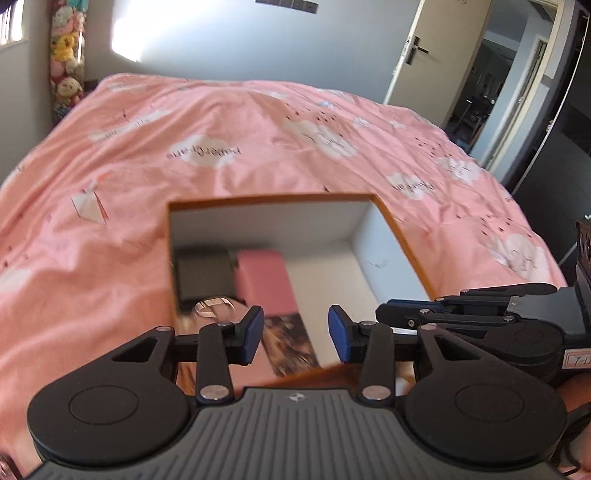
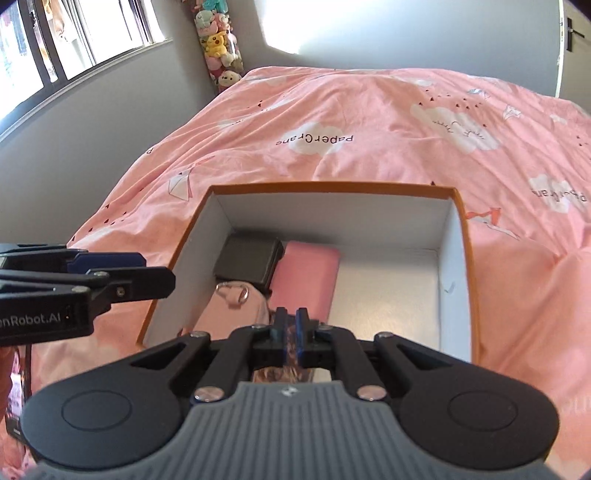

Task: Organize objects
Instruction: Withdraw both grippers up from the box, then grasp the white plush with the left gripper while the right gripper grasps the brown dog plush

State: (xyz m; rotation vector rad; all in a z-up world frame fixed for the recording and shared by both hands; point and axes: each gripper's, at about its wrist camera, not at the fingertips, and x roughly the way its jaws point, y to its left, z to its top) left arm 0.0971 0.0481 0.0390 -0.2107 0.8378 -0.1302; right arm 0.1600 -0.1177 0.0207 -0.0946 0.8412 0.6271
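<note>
An open orange-rimmed box (image 1: pixel 273 198) (image 2: pixel 332 185) with a white inside lies on the pink bed. Along its left side sit a black case (image 1: pixel 203 275) (image 2: pixel 247 260), a pink case (image 1: pixel 264 280) (image 2: pixel 306 277), a pale pink pouch with a metal ring (image 2: pixel 232 306) and a brown patterned flat item (image 1: pixel 291 343). My left gripper (image 1: pixel 296 334) hovers over the box's near end, open, with nothing between its blue pads. My right gripper (image 2: pixel 291 332) is shut to a thin slit and holds nothing. The left wrist view shows it (image 1: pixel 384 314) beside the box's right rim.
The pink duvet (image 2: pixel 369 122) with cloud prints covers the whole bed around the box. A column of plush toys (image 2: pixel 219 40) stands in the far corner by a window (image 2: pixel 74 33). An open door (image 1: pixel 417 48) and a dark wardrobe are on the right.
</note>
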